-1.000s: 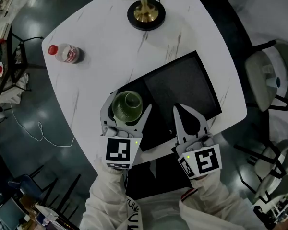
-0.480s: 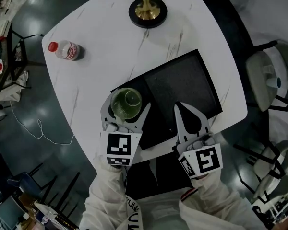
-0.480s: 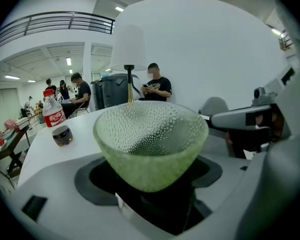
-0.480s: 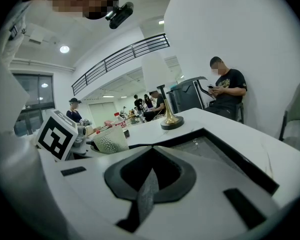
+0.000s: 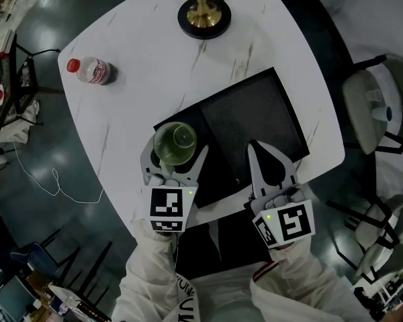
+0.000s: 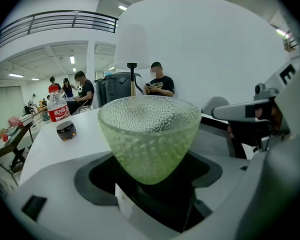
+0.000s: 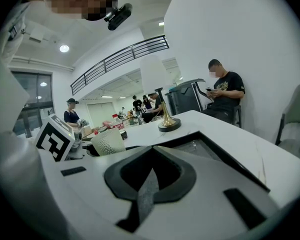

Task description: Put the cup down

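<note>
A green dimpled glass cup [image 5: 175, 143] stands upright between the jaws of my left gripper [image 5: 176, 154], which is shut on its lower part. In the head view the cup is over the left end of the black tray [image 5: 255, 116]; whether it touches the tray is hidden. In the left gripper view the cup [image 6: 149, 134] fills the middle, narrowing down into the dark pads. My right gripper [image 5: 256, 153] is shut and empty over the tray's near edge, to the right of the cup. The right gripper view has the cup [image 7: 108, 143] at its left.
The white marble table [image 5: 141, 66] carries a lamp with a black and gold base [image 5: 203, 17] at the far side and a red-capped bottle [image 5: 88, 71] lying at the far left. A grey chair [image 5: 368, 109] stands to the right. Several people sit in the background.
My left gripper and the cup have drifted slightly away from me and to the left. My right gripper has shifted a little to the right. Both grips are unchanged.
</note>
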Demonstrator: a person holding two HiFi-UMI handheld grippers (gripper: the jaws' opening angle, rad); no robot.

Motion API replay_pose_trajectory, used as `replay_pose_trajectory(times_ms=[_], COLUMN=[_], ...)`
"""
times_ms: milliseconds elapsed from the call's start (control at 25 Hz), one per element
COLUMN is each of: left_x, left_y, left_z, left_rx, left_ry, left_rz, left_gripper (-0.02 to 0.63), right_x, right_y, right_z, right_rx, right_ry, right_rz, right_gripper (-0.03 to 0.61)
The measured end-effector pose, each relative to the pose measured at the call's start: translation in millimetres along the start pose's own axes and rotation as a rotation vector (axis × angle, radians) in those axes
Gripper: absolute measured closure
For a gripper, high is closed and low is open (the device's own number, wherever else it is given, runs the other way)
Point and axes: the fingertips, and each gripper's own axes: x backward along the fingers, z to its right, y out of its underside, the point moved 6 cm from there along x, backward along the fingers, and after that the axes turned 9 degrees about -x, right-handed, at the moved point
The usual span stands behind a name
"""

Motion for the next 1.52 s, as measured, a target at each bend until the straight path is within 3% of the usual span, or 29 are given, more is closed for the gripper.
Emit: replay_pose_trajectory(times_ms=[480,800,1120,1520], left_x=[25.0,65.0,132.5,206.8], left_y=[12.3,30.3,41.0,41.5], left_z=[-2.3,4.5,20.4,36.0], left_rx=[-0.011,0.003,-0.021,-0.062], left_ry=[-0.049,-0.035,-0.006,0.015], left_rz=[-0.024,-0.017,0.018,0.128], left_gripper=[0.217,0.218,0.218,0.218], right_x=[32.5,66.8,112.5,170.8], right_y=[-1.7,2.5,10.2,24.1], right_z=[-19.4,-47.7,-105.2,-159.5], right_rx=[0.009,0.027,0.049,0.074], right_ry=[0.030,0.058,0.047,0.076], right_rz=[0.037,0.070,0.107,0.146], right_gripper=[0.572,0.572,0.572,0.572])
